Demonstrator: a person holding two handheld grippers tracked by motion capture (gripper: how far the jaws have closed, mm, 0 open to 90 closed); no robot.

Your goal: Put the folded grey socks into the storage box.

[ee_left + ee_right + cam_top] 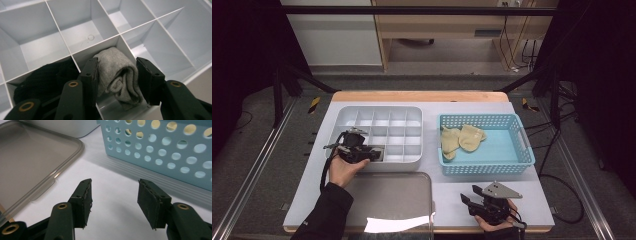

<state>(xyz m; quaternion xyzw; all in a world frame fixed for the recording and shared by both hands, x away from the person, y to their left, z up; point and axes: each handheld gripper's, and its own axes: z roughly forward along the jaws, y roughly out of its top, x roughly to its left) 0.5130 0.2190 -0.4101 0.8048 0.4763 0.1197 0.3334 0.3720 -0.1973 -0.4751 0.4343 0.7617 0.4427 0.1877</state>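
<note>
Here, low in the left gripper view, the left gripper [116, 77] stands open around a rolled grey sock [120, 75] resting in a near-edge cell of the white divided plastic organiser [75, 37]; the right pad looks clear. The sock's roll runs between the jaws, pointing away.

You have a blue basket [522, 145] at the right with two beige socks [462, 138] inside, a clear lid [392, 200] near you, a black sock [47, 80] in one compartment.

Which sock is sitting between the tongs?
The rolled grey sock, in a compartment of the white divided tray, between the left tongs. The black sock fills the next compartment; the yellow socks lie in the blue basket.
</note>
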